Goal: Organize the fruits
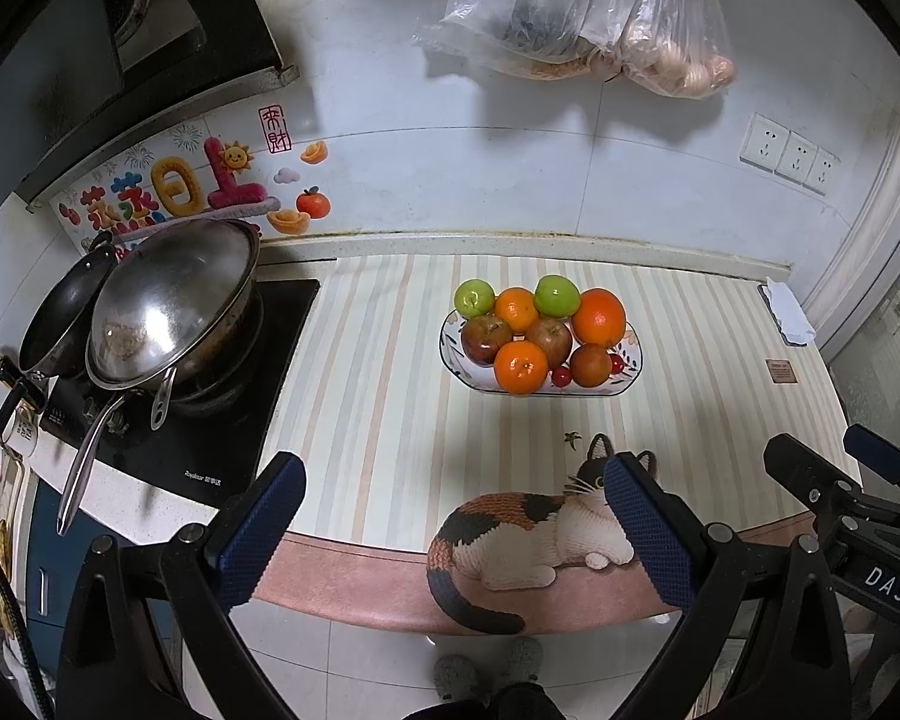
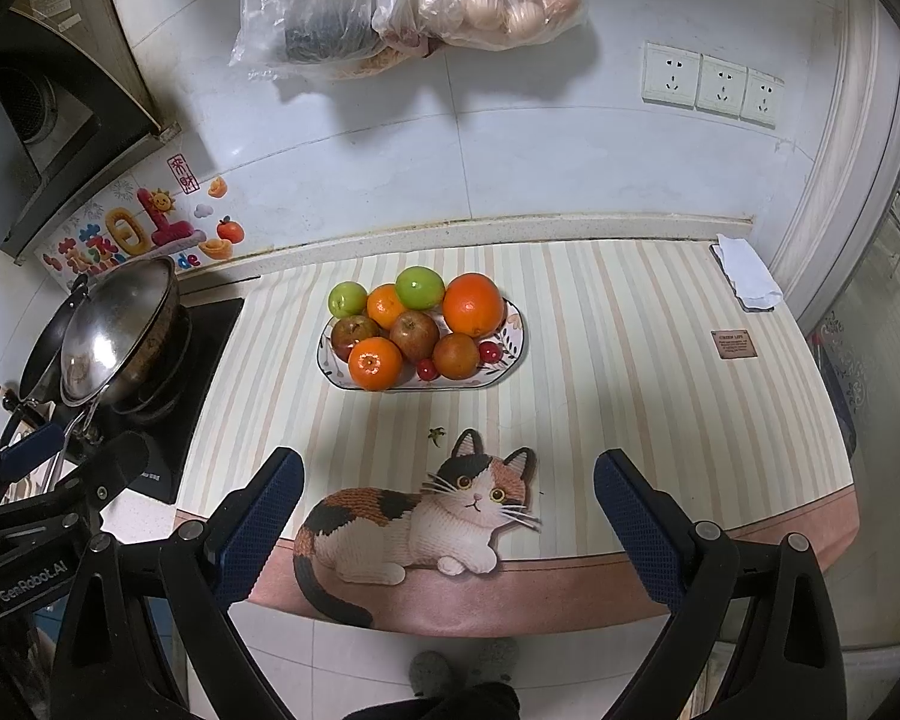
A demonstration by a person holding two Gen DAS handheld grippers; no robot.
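The left tool (image 1: 453,516) hangs above the near edge of the counter (image 1: 360,420), its blue-padded fingers (image 1: 261,531) spread wide apart with nothing between them. The right tool (image 2: 447,516) hangs beside it in the same posture, its fingers (image 2: 639,531) likewise apart and empty. Neither touches the counter.

The counter is covered by a cream striped mat printed with a calico cat (image 2: 414,522) at its near edge. An oval white patterned ceramic plate (image 2: 513,324) sits on the mat toward the back edge, roughly central, well apart from both tools. It is piled with fruit: two green apples (image 2: 420,287) at the rear, a large orange (image 2: 473,305) at the right rear, two smaller oranges (image 2: 375,363), two red-brown apples (image 2: 414,334), one dark brownish round fruit (image 2: 456,356) and small red cherry-like fruits (image 2: 427,368) at the front rim. All fruit lies on the plate; none is on the mat.

At the left end of the counter, a black cooktop (image 1: 210,450) carries a steel wok (image 1: 168,306) and a dark pan (image 1: 66,318), both tilted. Clear plastic bags (image 1: 576,6) hang on the tiled wall above. A white folded cloth (image 2: 747,279) lies at the back right corner.
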